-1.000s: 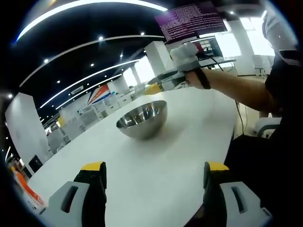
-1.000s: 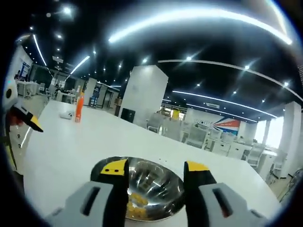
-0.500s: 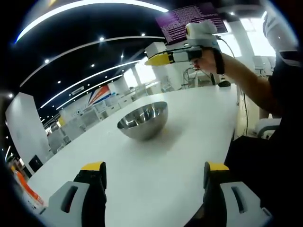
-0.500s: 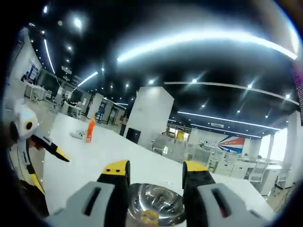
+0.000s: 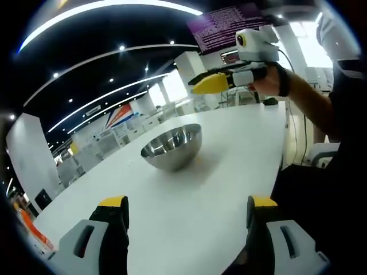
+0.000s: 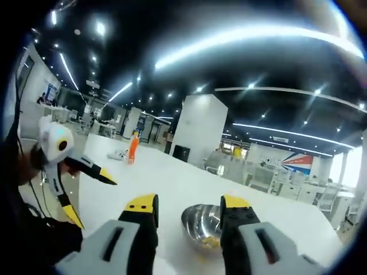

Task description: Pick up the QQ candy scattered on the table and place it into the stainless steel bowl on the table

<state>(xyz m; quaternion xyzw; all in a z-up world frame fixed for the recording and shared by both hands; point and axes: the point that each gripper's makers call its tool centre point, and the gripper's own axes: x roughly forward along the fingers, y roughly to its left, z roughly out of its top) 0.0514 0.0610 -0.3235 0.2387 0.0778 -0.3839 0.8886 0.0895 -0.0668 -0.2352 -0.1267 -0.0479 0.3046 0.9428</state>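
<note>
The stainless steel bowl (image 5: 172, 147) is round and mirror-bright, standing on the white tabletop (image 5: 218, 189) at 12 o'clock from the left gripper (image 5: 183, 220), whose jaws stand wide apart and empty. Yellow QQ candy (image 6: 211, 241) lies inside it. The right gripper (image 6: 189, 220), jaws also apart and empty, has lifted away from the bowl since a second ago. An orange bottle (image 6: 133, 149) stands at 10 o'clock.

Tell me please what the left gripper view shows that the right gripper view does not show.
The left gripper view alone has a purple screen and the right gripper held above the table by a hand. The right gripper view alone has an orange bottle, the left gripper at its left side, and yellow candy inside the bowl. Both share the stainless steel bowl and the white table.
</note>
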